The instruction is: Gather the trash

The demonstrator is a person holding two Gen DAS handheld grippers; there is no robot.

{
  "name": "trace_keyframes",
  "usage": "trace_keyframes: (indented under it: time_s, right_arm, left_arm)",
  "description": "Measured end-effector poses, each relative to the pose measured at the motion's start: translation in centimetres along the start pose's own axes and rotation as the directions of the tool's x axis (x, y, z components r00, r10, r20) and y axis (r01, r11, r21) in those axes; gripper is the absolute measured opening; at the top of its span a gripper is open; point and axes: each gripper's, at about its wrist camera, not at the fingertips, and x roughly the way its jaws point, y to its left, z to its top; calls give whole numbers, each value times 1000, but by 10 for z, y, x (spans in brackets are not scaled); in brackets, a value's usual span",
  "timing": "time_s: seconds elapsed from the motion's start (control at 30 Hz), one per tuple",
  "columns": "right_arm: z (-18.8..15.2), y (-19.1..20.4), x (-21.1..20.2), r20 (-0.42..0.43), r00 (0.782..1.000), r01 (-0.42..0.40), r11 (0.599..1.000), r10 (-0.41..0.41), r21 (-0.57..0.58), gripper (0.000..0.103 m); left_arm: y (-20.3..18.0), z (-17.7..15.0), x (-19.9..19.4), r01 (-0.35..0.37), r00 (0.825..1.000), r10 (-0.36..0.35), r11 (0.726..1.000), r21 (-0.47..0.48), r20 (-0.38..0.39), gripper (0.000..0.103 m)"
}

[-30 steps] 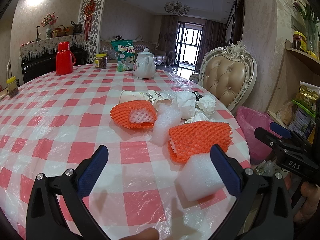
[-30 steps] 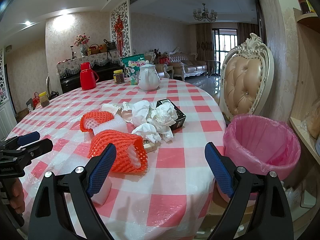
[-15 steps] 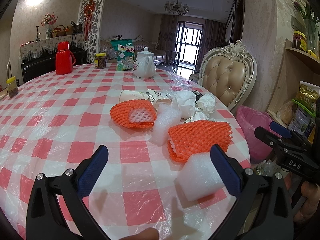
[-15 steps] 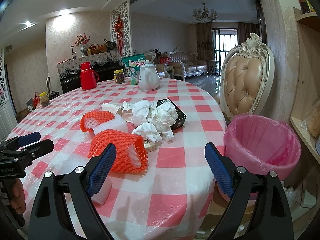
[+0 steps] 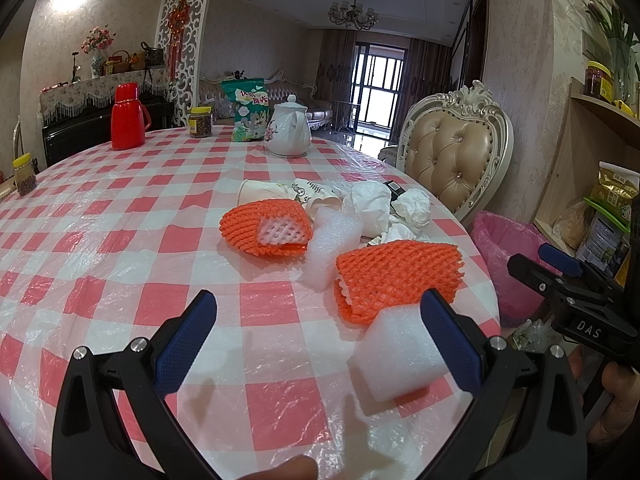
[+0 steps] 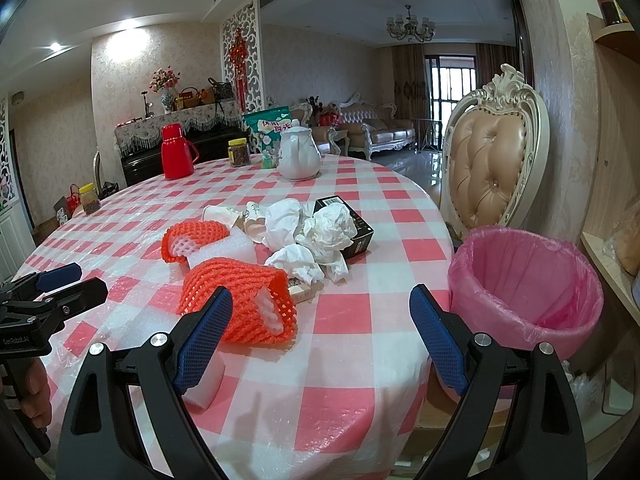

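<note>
White rectangular foam block (image 5: 396,354) lies flat, long axis running toward the orange foam-net sleeve (image 5: 396,276), touching the spread-apart left gripper (image 5: 320,344)'s right finger; right gripper (image 6: 320,336) likewise spread, empty.

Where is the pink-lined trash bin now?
The pink-lined trash bin stands on the floor off the table's right edge, below the tufted chair; in the right wrist view it is right of the right gripper.
</note>
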Motion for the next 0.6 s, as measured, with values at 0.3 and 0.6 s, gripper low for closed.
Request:
trace_keyframes:
  time_s: [0.3, 0.6]
  right_arm:
    - [0, -1, 0, -1, 1000, -1, 1000, 1, 1, 85]
    - [-9, -12, 3, -5, 1000, 10, 1000, -10, 16, 85]
  left_arm:
    - [-1, -2, -1, 2, 1000, -2, 1000, 3, -2, 98]
    - [-18, -2, 2, 24, 999, -23, 999, 23, -24, 98]
